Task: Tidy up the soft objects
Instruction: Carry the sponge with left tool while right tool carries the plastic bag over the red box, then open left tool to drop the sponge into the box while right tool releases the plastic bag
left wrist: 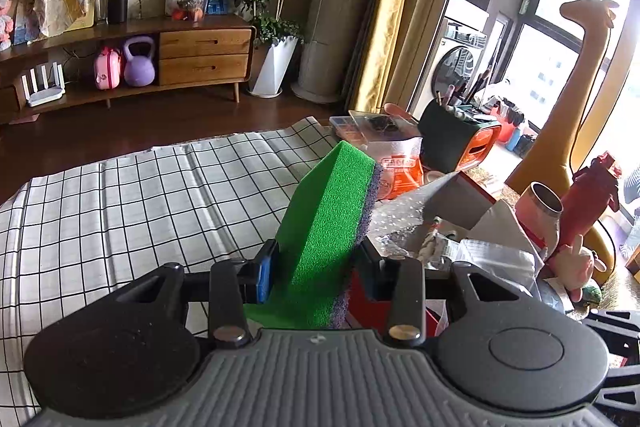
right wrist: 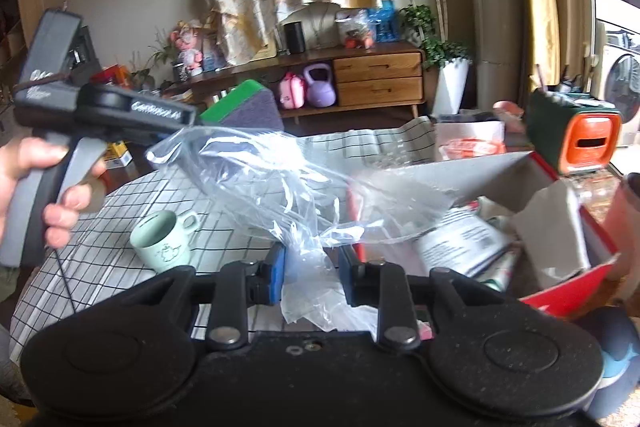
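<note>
We hold the green sponge [left wrist: 320,227] clamped in our left gripper [left wrist: 316,267] above the checked cloth [left wrist: 120,195], while our right gripper [right wrist: 310,275] pinches the plastic bag [right wrist: 280,179], probably readying it to receive the sponge

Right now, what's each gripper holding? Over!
Left gripper shut on green sponge. Right gripper shut on clear plastic bag. Red box of clutter close right. Mug on checked cloth.
</note>
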Motion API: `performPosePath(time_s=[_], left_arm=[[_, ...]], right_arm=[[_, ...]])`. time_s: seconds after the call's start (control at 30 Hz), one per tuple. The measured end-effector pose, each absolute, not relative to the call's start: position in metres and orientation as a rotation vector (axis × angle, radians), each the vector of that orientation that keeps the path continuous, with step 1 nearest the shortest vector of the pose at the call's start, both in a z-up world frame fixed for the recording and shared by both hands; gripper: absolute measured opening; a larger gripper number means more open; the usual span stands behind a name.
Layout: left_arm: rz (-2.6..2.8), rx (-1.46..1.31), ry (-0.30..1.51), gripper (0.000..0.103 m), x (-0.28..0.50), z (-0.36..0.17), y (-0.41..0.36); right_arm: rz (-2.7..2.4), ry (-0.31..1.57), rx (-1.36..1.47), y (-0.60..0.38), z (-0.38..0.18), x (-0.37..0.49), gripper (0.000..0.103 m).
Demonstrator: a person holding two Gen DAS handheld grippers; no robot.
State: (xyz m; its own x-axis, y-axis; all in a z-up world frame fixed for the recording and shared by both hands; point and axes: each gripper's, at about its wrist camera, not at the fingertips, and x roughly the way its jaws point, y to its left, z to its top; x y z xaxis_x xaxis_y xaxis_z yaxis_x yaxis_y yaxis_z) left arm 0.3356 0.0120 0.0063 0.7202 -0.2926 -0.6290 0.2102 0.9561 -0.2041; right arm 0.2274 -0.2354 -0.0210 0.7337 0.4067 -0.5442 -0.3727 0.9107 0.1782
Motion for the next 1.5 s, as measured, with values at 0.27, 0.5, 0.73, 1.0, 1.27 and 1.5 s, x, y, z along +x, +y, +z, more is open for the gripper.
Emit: performPosePath(time_s=[0.27, 0.5, 0.73, 1.0, 1.27, 1.5], left_arm=[[-0.332, -0.122, 0.698, 0.040, 0.303, 0.015, -0.032], [-0.407, -0.101, 0.705, 0.040, 0.287, 0.011, -0.082], [-0.463, -0.063, 0.727, 0.040, 0.286, -0.004, -0.134], [-0.429, -0.004, 0.716, 0.041, 0.305, -0.020, -0.173], [-0.311, 0.033, 0.712, 0.041, 0.348, -0.031, -0.176], [-0.264, 0.077, 0.762, 0.041, 0.373, -0.058, -0.185]], right_arm=[[0.308, 0.593, 0.101, -0.280, -0.009, 0.224, 0.028], [0.221, 0.568, 0.093, -0.314, -0.005, 0.237, 0.028], [0.168, 0.588, 0.095, -0.336, -0.016, 0.265, 0.028], [0.128, 0.638, 0.119, -0.349, -0.048, 0.304, 0.028], [0.131, 0.685, 0.075, -0.344, -0.079, 0.321, 0.028], [0.151, 0.701, 0.047, -0.342, -0.093, 0.322, 0.029]])
